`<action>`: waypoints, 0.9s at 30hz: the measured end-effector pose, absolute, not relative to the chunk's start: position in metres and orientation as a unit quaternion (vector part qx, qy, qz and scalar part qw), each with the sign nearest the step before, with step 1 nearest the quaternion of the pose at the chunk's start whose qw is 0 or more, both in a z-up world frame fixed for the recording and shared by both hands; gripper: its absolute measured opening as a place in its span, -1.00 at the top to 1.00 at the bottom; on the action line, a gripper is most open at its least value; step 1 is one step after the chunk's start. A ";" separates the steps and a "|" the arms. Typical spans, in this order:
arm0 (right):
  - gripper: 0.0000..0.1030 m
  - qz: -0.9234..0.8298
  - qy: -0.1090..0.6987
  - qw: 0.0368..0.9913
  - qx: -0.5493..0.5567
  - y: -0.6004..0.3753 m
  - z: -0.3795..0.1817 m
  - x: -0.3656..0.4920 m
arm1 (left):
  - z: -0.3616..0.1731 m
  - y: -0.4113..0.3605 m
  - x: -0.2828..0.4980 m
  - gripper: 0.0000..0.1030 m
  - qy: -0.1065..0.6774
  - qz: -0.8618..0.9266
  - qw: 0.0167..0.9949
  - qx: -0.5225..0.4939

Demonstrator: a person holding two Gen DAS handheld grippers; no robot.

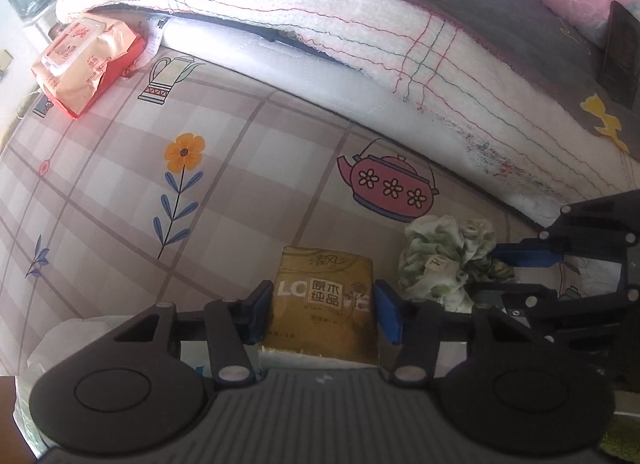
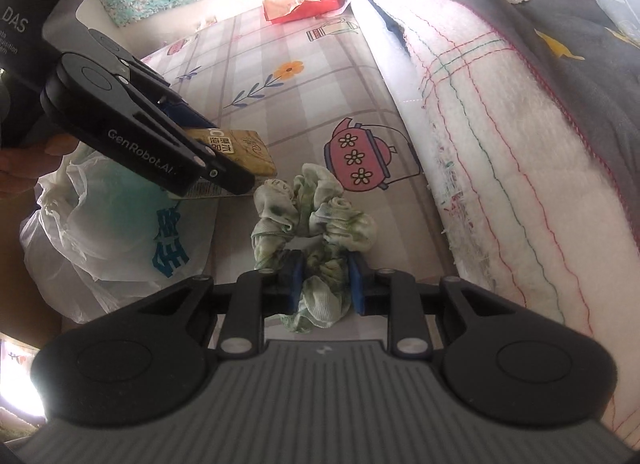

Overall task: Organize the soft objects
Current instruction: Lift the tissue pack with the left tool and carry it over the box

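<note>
A golden pack of tissues [image 1: 324, 296] lies on the checked bedsheet [image 1: 224, 200]. My left gripper [image 1: 323, 312] points down over it, its blue pads pressed against the pack's two sides. In the right wrist view the pack [image 2: 244, 148] sits tilted in that gripper [image 2: 228, 152]. Just to its right is a crumpled green-and-white scrunchie [image 1: 440, 260]. My right gripper [image 2: 326, 284] is shut on the near part of the scrunchie [image 2: 316, 216], with fabric bunched between the pads. In the left wrist view the right gripper [image 1: 500, 276] reaches in from the right.
A thick folded quilt [image 1: 360, 24], white with a grey cover, runs along the far side of the sheet. An orange pack of wipes [image 1: 84, 60] lies at the far left corner. A white plastic bag [image 2: 108, 224] sits by the near left edge of the bed.
</note>
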State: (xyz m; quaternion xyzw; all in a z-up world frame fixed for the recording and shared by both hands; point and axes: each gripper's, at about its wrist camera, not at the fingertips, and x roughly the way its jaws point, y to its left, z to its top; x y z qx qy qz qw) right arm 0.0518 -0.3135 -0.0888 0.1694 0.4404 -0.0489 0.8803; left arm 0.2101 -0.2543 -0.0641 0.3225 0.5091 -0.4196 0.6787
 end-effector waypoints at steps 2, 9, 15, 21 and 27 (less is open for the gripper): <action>0.57 -0.051 0.438 0.881 0.172 -0.313 -0.089 0.052 | -0.059 -0.252 0.211 -0.05 0.508 -0.417 0.687 0.309; 0.63 -0.058 0.423 0.883 0.194 -0.315 -0.086 0.047 | -0.015 -0.231 0.206 -0.04 0.488 -0.419 0.724 0.249; 0.66 -0.060 0.410 0.886 0.207 -0.315 -0.080 0.039 | 0.042 -0.183 0.189 -0.04 0.463 -0.416 0.760 0.187; 0.66 -0.054 0.402 0.887 0.220 -0.312 -0.076 0.036 | 0.091 -0.100 0.171 -0.05 0.444 -0.357 0.813 0.121; 0.66 -0.049 0.391 0.889 0.233 -0.309 -0.073 0.037 | 0.105 0.000 0.149 -0.05 0.445 -0.265 0.854 0.050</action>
